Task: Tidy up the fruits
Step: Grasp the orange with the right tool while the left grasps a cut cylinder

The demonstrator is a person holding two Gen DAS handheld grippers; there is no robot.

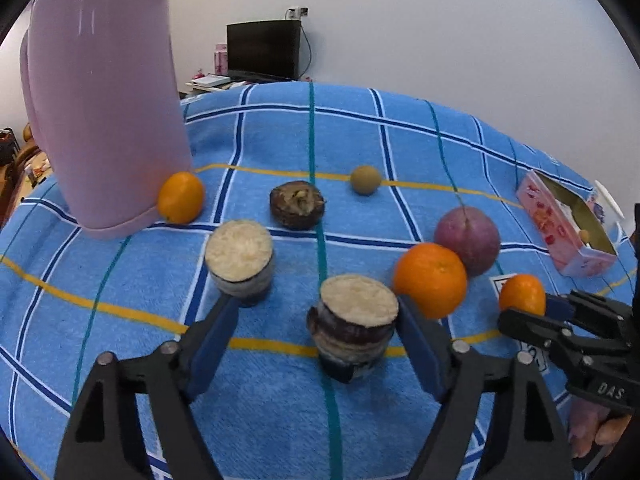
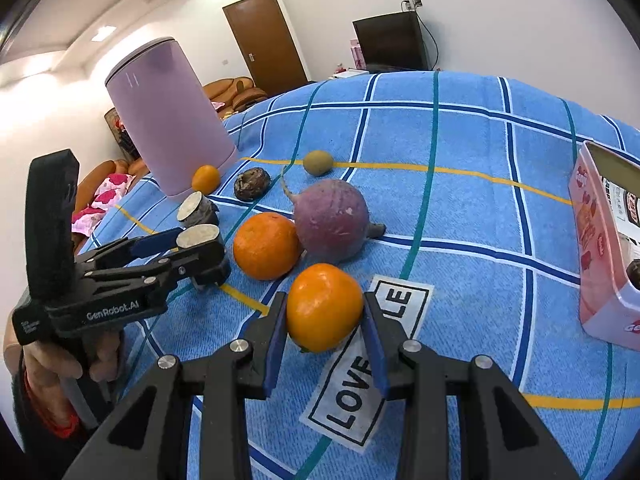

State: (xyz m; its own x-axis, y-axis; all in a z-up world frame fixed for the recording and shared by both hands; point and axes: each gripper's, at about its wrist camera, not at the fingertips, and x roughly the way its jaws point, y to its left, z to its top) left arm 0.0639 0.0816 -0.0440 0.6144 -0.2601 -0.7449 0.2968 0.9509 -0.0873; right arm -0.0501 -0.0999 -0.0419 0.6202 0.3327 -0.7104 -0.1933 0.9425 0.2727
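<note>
Right gripper (image 2: pixel 325 334) straddles the small orange (image 2: pixel 324 306), pads look touching, maybe not clamped. Left gripper (image 1: pixel 316 344) gapes around the cut stump (image 1: pixel 354 322), dead ahead.

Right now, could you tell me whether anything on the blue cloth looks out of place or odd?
Yes: the pink box at the right lies tipped on its side, its open face up. A purple root vegetable, seemingly a radish, sits among the oranges. Two dark stubs stand on end with pale cut faces up.
</note>
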